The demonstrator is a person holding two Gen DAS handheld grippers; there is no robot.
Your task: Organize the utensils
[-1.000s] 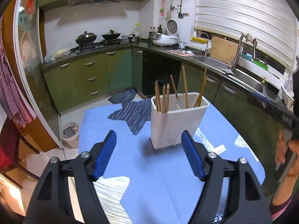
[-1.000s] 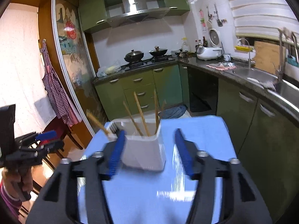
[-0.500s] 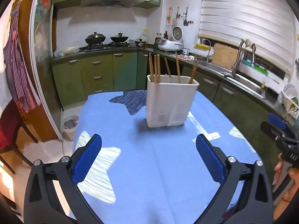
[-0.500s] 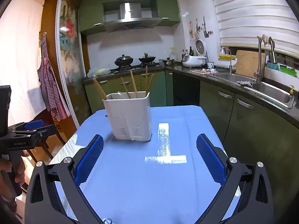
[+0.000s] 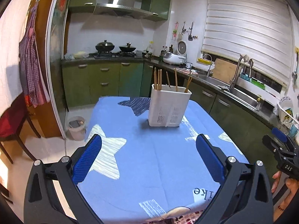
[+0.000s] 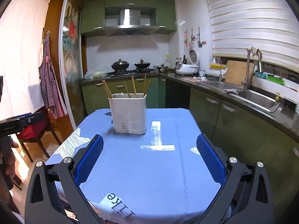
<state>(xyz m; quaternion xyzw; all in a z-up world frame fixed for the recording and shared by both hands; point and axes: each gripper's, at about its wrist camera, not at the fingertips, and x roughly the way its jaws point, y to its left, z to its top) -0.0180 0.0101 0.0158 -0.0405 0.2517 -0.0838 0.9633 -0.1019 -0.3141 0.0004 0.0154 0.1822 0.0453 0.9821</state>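
A white utensil holder [image 5: 169, 106] [image 6: 129, 113] stands upright on the far half of the blue tablecloth [image 5: 149, 160] [image 6: 149, 160]. Several wooden chopsticks [image 5: 158, 79] [image 6: 107, 89] stick up out of it. My left gripper [image 5: 148, 140] hangs wide open over the near part of the table, well short of the holder, with nothing between its blue pads. My right gripper [image 6: 149, 140] is likewise wide open and empty, back from the holder. The right gripper [image 5: 280, 141] also shows at the right edge of the left wrist view.
Green cabinets and a counter with a sink [image 5: 241, 95] [image 6: 259, 99] run along the right. A stove with two pans [image 6: 130, 65] is at the back. A small bin [image 5: 75, 127] sits on the floor left of the table, and a red chair [image 6: 31, 132] stands nearby.
Both grippers opened wide and drew back from the holder. It was between the right gripper's pads and just ahead of the left's; now it stands alone farther up the table.
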